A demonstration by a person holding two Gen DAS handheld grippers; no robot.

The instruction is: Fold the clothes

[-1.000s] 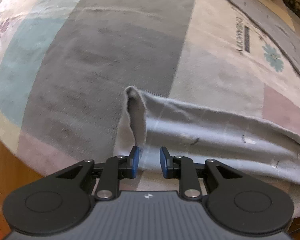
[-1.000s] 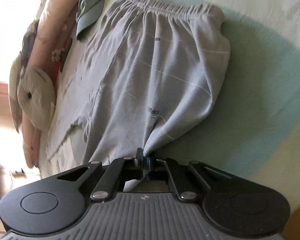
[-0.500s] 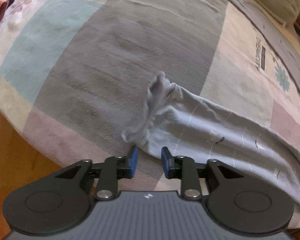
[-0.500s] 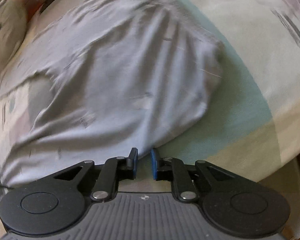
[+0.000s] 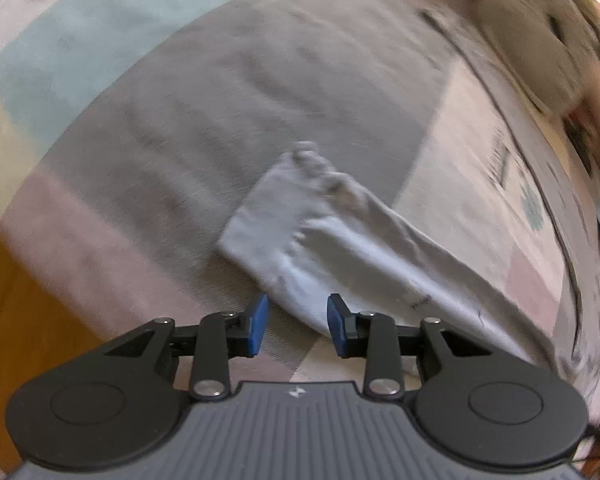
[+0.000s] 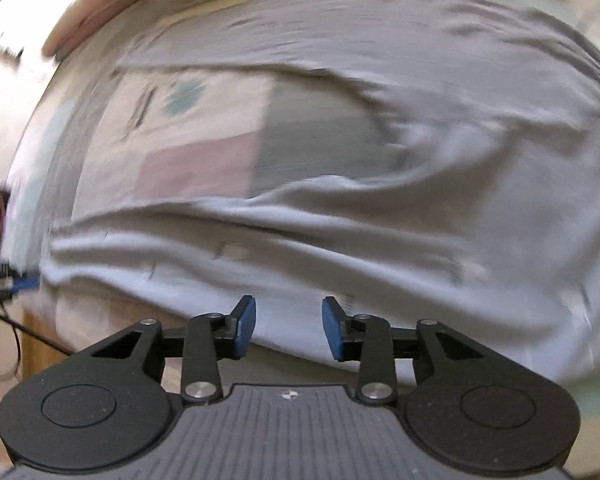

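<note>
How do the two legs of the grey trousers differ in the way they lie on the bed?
The near trouser leg lies close to the right gripper; the far trouser leg lies beyond a patch of bare patchwork bedspread. The near leg looks paler and more creased. Both are grey and spread apart.

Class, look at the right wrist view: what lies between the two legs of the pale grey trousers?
In the right wrist view, only the patchwork bedspread shows in the gap between the two legs of the pale grey trousers: cream, pink and grey panels, nothing lying on them.
</note>
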